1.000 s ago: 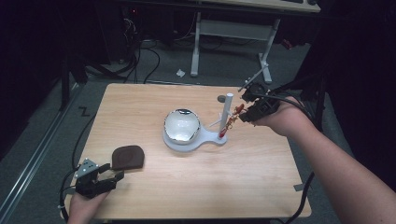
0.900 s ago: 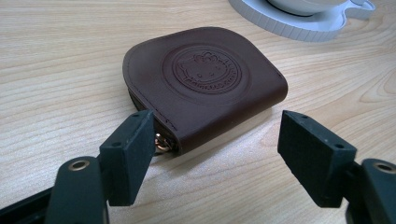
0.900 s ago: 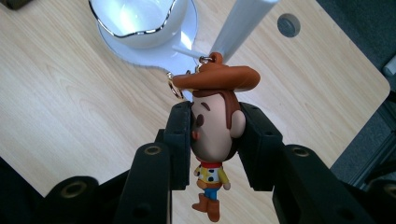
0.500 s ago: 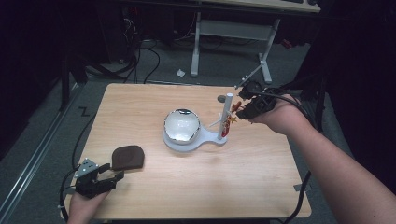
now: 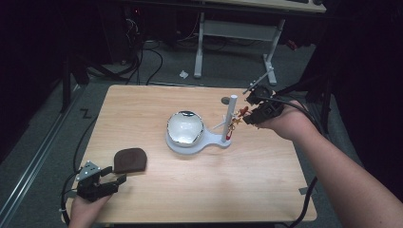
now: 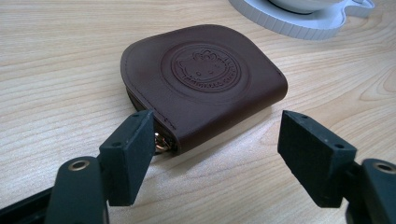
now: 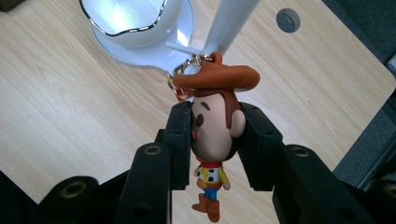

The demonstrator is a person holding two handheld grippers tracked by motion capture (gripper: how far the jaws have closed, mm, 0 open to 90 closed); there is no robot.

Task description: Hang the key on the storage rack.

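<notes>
While the left gripper idles near the bench edge, fingers spread before a brown leather pouch, the right gripper's fingers pinch a cowboy keychain figure, apparently working its ring at the white stand's peg.

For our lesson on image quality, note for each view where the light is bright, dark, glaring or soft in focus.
High view: the table is lit, its surroundings nearly black; glare on the shiny bowl. Left gripper view: even light, the brown pouch sharp, the white stand behind it slightly soft. Right gripper view: the cowboy figure in the right tool is sharp; the bowl's inside is washed out by glare.
</notes>
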